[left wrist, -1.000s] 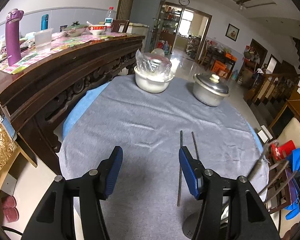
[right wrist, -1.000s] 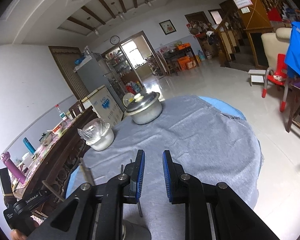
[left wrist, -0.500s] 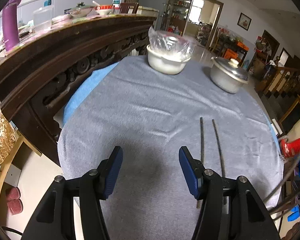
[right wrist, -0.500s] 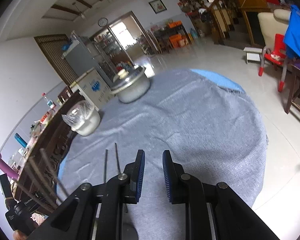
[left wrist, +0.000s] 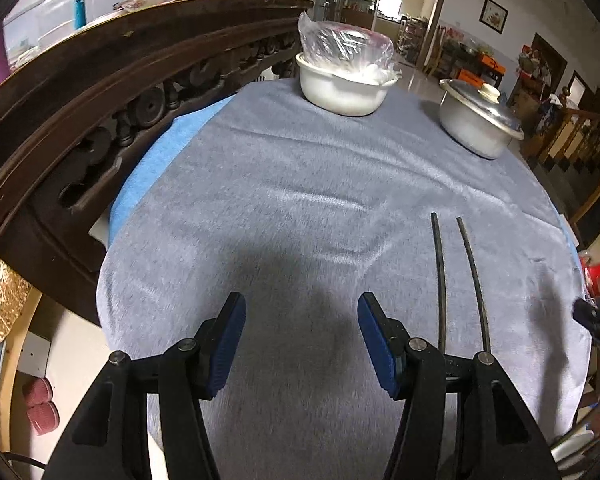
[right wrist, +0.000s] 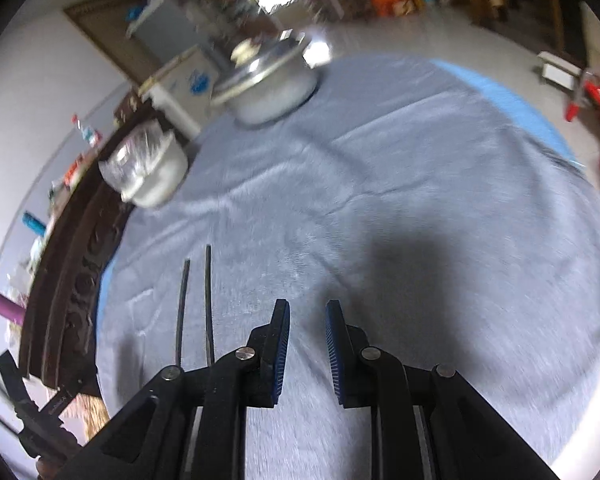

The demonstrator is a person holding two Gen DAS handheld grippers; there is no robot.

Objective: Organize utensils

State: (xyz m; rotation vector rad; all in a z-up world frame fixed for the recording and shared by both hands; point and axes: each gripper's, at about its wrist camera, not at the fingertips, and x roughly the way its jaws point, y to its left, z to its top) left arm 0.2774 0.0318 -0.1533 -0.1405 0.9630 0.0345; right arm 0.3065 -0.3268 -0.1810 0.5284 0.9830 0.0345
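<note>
Tabletop [left wrist: 300, 184], grey cloth: we list two dark chopsticks [left wrist: 458, 280] lying side by side, near right; white wrapped bowl [left wrist: 342, 88] and lidded metal pot [left wrist: 476, 120] far. Left hand-held gripper [left wrist: 300, 344] wide open, empty; right hand-held gripper [right wrist: 307, 344] slightly parted, empty.

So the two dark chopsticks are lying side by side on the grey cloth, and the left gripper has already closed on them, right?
Not quite. The two chopsticks do lie side by side on the grey cloth, but the left gripper has not closed on them: the left wrist view shows its jaws wide open and empty, with the chopsticks off to its right.
</note>
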